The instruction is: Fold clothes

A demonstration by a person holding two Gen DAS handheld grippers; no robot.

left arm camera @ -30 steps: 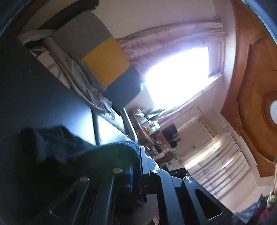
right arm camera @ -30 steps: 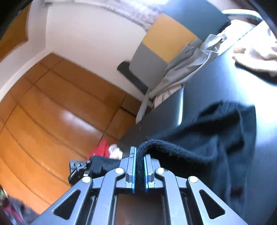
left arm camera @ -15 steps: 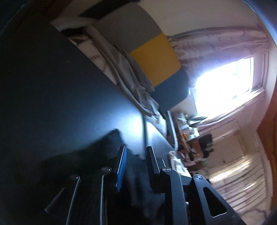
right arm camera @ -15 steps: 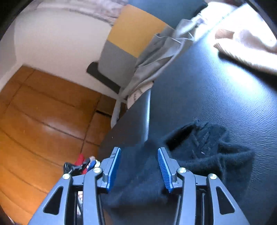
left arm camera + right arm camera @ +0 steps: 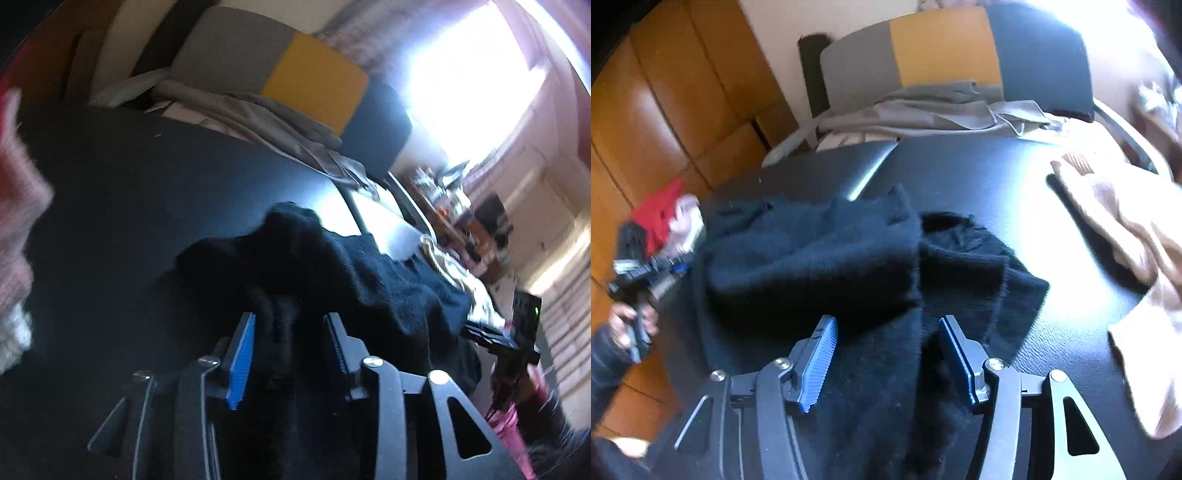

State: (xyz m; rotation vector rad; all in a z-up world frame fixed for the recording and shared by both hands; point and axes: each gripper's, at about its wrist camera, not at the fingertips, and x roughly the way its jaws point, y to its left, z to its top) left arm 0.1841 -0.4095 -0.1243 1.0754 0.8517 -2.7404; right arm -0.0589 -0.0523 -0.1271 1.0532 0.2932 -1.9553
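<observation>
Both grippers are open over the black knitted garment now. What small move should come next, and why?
Probably draw both grippers back off the black knitted garment. The left gripper and the right gripper both stand open with cloth lying loose between the jaws, so nothing is held. The garment lies bunched on the black table; a fresh grip on an edge seems needed.

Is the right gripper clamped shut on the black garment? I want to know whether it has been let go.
No, the right gripper is open, its blue pads spread wide, with the black garment lying loose between them.
</observation>
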